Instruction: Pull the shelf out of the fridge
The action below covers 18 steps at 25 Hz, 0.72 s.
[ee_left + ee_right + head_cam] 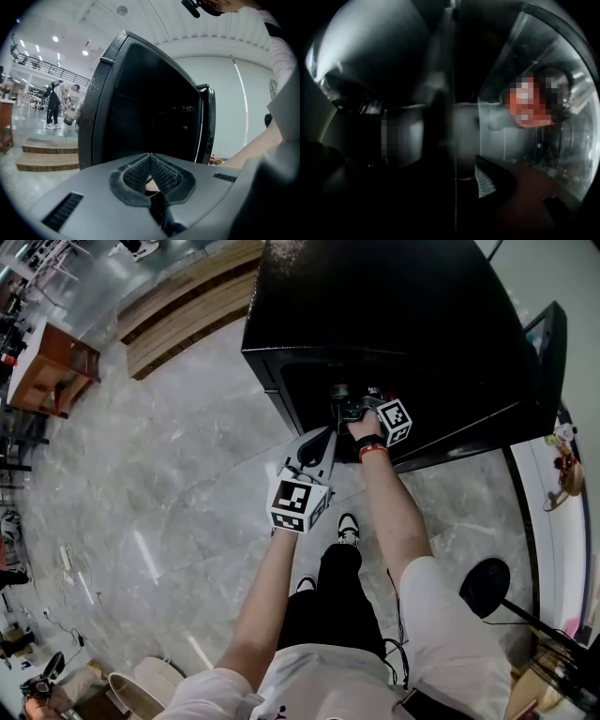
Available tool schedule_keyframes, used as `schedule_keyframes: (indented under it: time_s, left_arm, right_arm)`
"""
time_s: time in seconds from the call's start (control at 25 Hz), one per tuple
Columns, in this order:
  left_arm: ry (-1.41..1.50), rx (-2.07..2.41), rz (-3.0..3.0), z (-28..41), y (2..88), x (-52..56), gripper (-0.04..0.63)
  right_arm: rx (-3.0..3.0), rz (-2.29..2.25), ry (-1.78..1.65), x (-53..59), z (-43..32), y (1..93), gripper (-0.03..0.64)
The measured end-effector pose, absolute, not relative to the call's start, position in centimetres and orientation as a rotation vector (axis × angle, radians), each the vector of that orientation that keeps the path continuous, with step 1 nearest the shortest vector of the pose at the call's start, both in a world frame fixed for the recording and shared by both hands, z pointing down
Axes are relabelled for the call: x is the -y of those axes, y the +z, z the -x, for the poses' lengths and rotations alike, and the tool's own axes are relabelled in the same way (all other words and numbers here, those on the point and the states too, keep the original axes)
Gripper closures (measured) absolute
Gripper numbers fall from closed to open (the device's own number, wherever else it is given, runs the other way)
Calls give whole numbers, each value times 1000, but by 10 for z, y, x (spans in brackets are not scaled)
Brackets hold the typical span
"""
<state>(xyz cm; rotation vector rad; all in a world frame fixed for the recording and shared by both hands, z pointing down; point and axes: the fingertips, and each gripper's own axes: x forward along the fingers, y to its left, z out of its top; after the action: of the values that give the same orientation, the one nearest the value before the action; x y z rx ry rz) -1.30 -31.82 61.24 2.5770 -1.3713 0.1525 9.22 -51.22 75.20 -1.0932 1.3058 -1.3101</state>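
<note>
The black fridge (394, 315) stands on a grey stone floor (169, 474) with open room in front and to its left; its door (548, 343) is swung wide on the right. The right arm stretches straight forward, and the right gripper (349, 411) is inside the dark opening. Its jaws are parted. The one lit pad (486, 182) stands clear of a thin bright edge, apparently the shelf (454, 140), which is inside the fridge. The left gripper (319, 439) hangs just outside the front rim, forearm bent, jaws closed together and empty.
</note>
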Motion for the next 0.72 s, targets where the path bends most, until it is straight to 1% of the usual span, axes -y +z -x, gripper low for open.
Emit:
schedule_keyframes:
  time_s: [0.12, 0.2, 0.36, 0.44, 0.6, 0.72]
  left_arm:
    - [148, 1364, -2573, 11, 616, 319, 578]
    - [150, 1359, -2568, 10, 618, 319, 578]
    - [152, 1359, -2560, 9, 623, 319, 578]
    - [153, 1363, -2549, 10, 627, 319, 578]
    - [146, 1375, -2526, 11, 629, 318, 578]
    - [140, 1377, -2526, 10, 627, 317, 578]
  right_arm:
    - [-1256, 1114, -1293, 515, -99, 754, 341]
    - [-1225, 1139, -1279, 514, -104, 758, 363]
    - [-1178, 1186, -1261, 515, -111, 763, 473]
    - [-1187, 1196, -1258, 516, -110, 762, 543]
    - [-1220, 1178, -1246, 515, -109, 760, 548]
    - [-1217, 1181, -1262, 514, -108, 760, 577]
